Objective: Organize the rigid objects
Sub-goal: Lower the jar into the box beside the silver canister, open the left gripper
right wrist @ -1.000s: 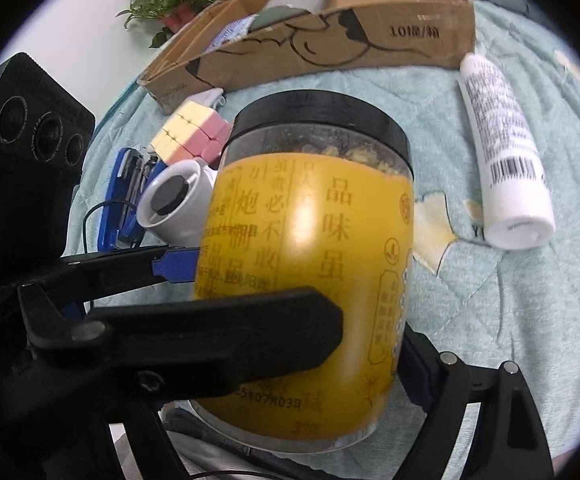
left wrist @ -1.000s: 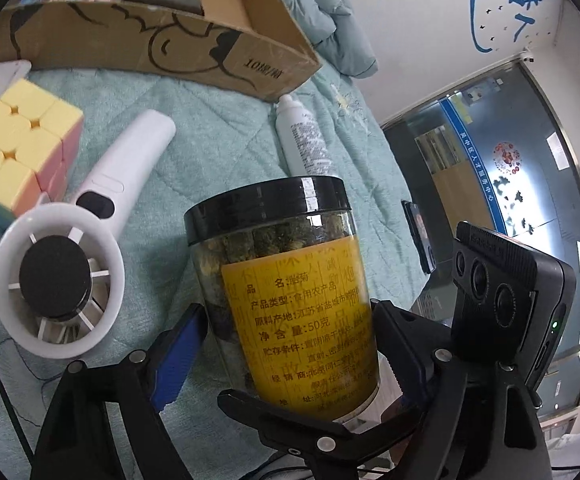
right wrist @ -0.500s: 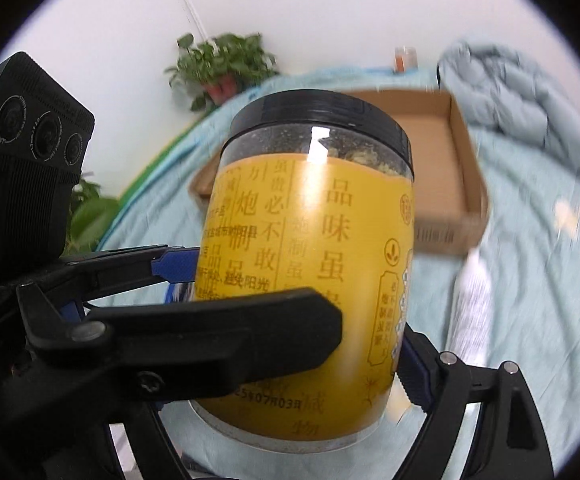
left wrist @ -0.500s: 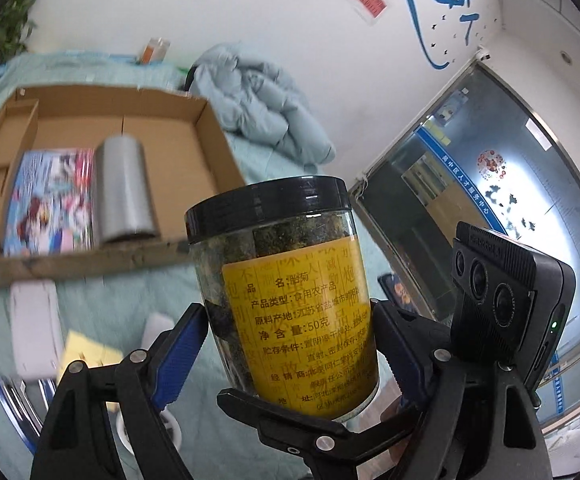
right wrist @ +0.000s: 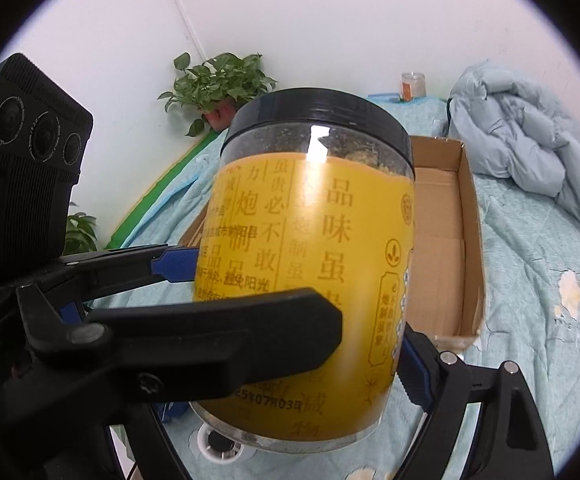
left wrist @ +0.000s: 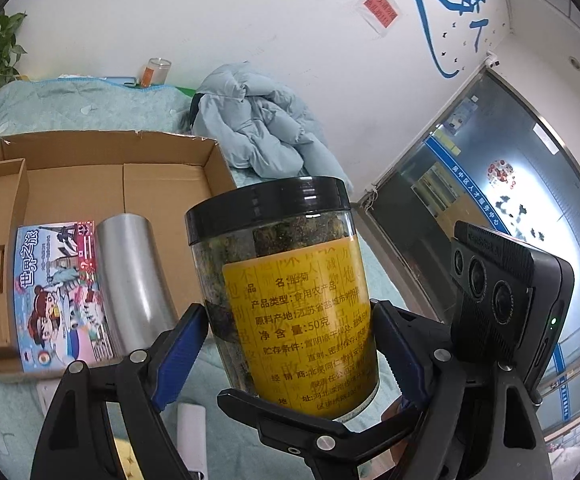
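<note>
Left gripper (left wrist: 290, 344) and right gripper (right wrist: 290, 312) both clamp the jar (left wrist: 286, 292), held upright in the air above the bed (right wrist: 529, 264), near the cardboard box (left wrist: 90, 184).

Bed covered with a pale teal quilted blanket (left wrist: 70, 108). Lying directly on it: an open cardboard box (left wrist: 102, 184), a crumpled light-blue padded jacket (left wrist: 262, 128) just beside the box's far corner, and a small glass jar (left wrist: 156, 72) near the wall. A white fan (right wrist: 222, 446) lies on the near part.
</note>
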